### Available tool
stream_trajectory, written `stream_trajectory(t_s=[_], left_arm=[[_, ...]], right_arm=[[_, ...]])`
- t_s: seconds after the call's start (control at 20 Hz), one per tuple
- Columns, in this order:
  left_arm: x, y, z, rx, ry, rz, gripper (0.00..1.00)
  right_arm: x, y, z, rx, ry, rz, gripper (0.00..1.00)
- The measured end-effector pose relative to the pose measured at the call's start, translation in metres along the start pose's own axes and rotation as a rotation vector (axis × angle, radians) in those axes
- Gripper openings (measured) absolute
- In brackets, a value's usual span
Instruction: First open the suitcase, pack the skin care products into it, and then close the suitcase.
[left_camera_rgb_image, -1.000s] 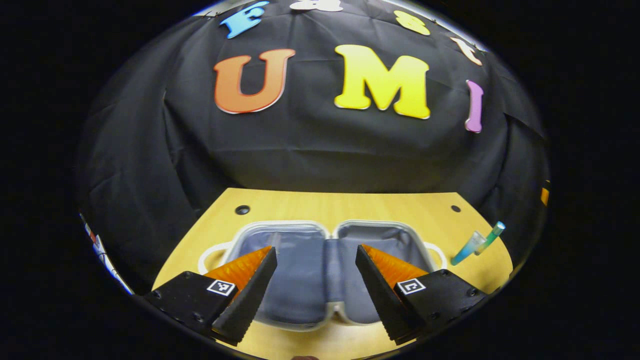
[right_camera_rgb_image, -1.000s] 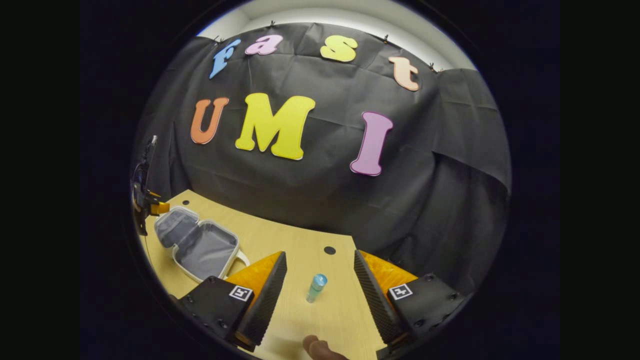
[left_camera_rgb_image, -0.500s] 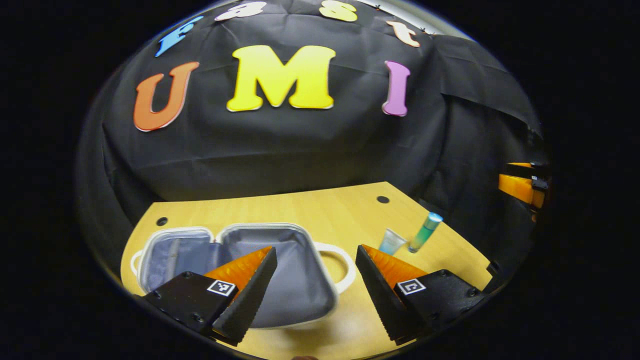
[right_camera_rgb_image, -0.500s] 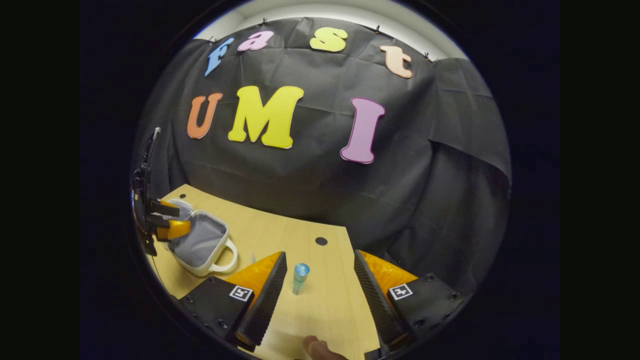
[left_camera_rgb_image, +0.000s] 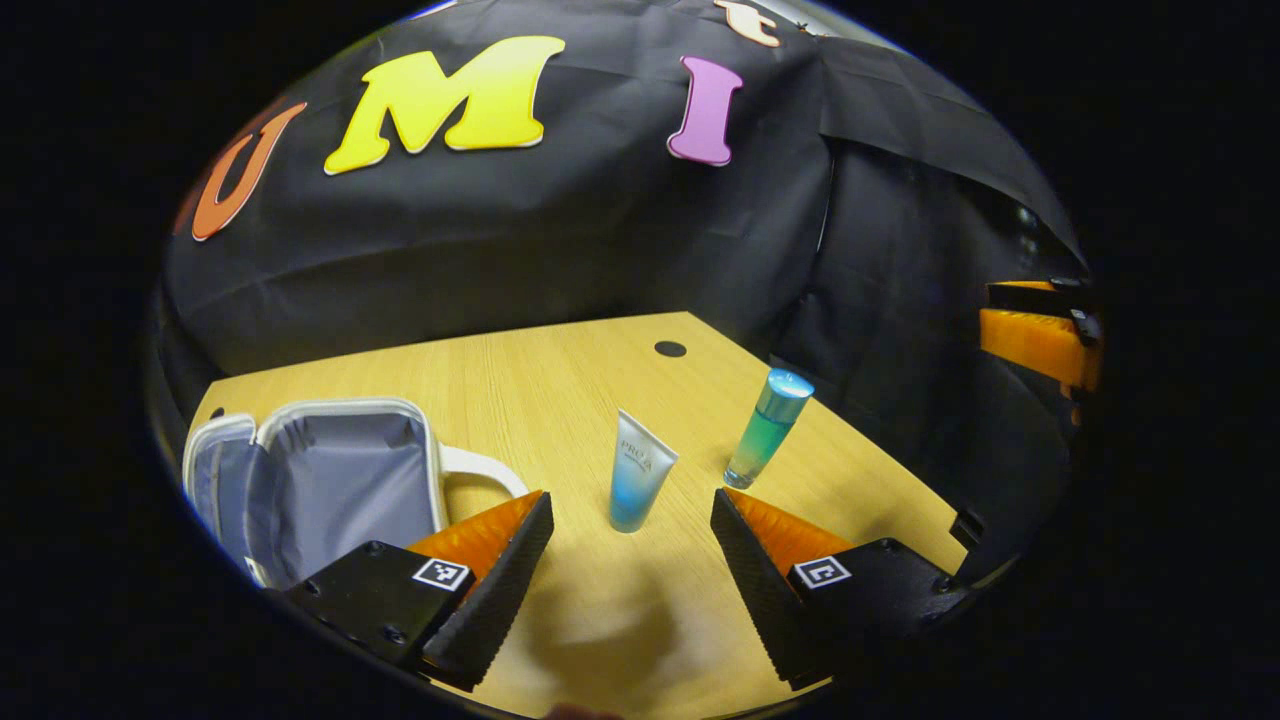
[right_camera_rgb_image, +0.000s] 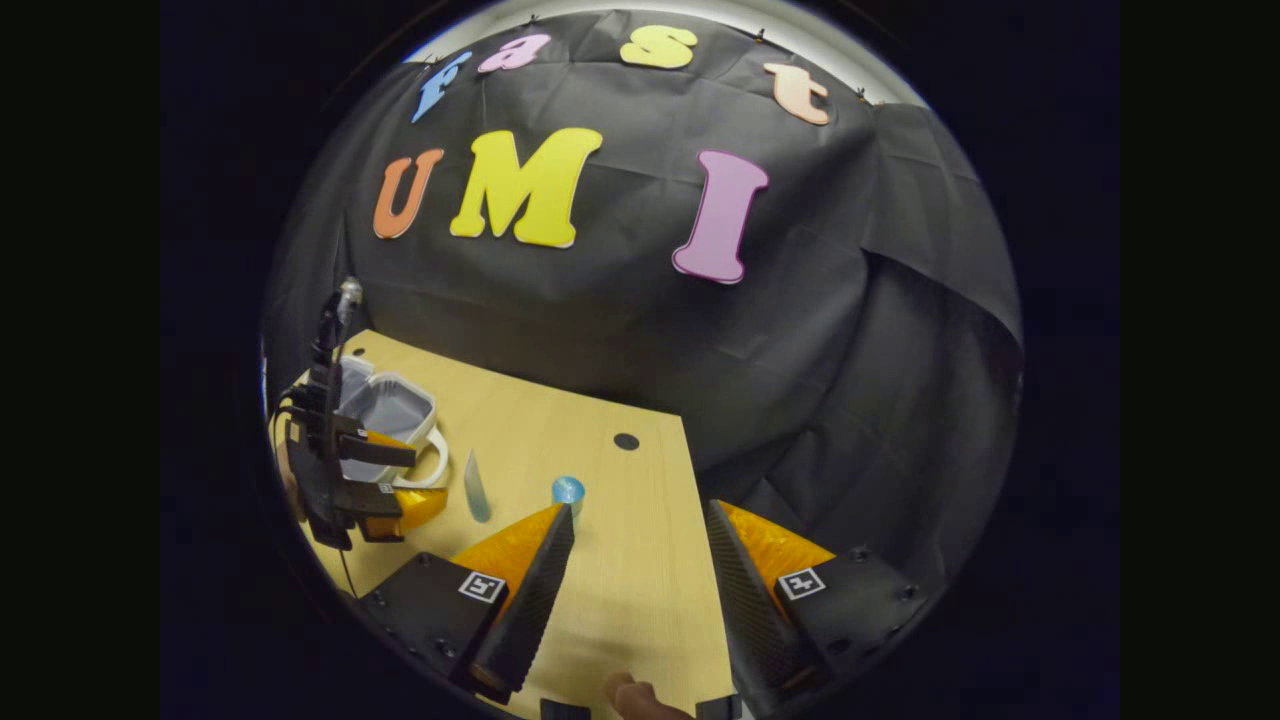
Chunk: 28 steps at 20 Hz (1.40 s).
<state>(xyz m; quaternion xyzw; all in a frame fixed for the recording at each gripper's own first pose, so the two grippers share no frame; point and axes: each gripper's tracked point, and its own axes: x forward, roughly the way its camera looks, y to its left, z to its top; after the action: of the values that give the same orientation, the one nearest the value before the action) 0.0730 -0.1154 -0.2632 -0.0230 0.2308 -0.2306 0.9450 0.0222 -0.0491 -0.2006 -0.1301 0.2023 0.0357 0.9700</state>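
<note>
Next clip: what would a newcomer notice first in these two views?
Two skin care items stand upright on the wooden table: a squeeze tube and, to its right, a blue-green bottle. The left tongs gape open just short of the tube. At the left edge the suitcase lies open, its grey lining bare.

Bare table (left_camera_rgb_image: 560, 390) btwn suitcase (left_camera_rgb_image: 330, 480), tube (left_camera_rgb_image: 637, 480)
</note>
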Motion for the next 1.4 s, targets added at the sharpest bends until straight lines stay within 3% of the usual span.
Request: stream_trajectory(t_s=[0.25, 0.55, 0.75, 0.8, 0.85, 0.9, 1.15, 1.35, 1.4], left_arm=[[0.056, 0.000, -0.023, -0.071, 0.049, 0.053, 1.00], [0.096, 0.010, -0.022, -0.026, 0.047, 0.147, 0.97], [0.108, 0.018, -0.020, -0.011, 0.032, 0.195, 0.75], [0.110, 0.018, -0.021, -0.020, 0.033, 0.194, 0.59], [0.112, 0.014, -0.025, -0.035, 0.045, 0.179, 0.63], [0.116, 0.015, -0.026, -0.042, 0.046, 0.181, 0.51], [0.122, 0.005, -0.022, -0.065, 0.043, 0.105, 0.50], [0.110, 0.006, -0.024, -0.087, 0.092, 0.139, 0.48], [0.104, 0.006, -0.019, -0.101, 0.085, 0.149, 0.41]], right_arm=[[0.033, 0.003, -0.031, -0.039, 0.065, 0.045, 0.80], [0.073, 0.013, -0.050, -0.046, 0.093, 0.127, 0.80], [0.091, 0.015, -0.054, -0.056, 0.091, 0.160, 0.80], [0.093, 0.015, -0.055, -0.052, 0.091, 0.165, 0.80], [0.094, 0.015, -0.055, -0.049, 0.091, 0.171, 0.80], [0.095, 0.015, -0.056, -0.049, 0.090, 0.176, 0.80], [0.100, 0.018, -0.058, -0.053, 0.089, 0.193, 0.80], [0.106, 0.037, -0.052, -0.039, 0.071, 0.240, 0.81], [0.109, 0.044, -0.050, -0.040, 0.066, 0.250, 0.80]])
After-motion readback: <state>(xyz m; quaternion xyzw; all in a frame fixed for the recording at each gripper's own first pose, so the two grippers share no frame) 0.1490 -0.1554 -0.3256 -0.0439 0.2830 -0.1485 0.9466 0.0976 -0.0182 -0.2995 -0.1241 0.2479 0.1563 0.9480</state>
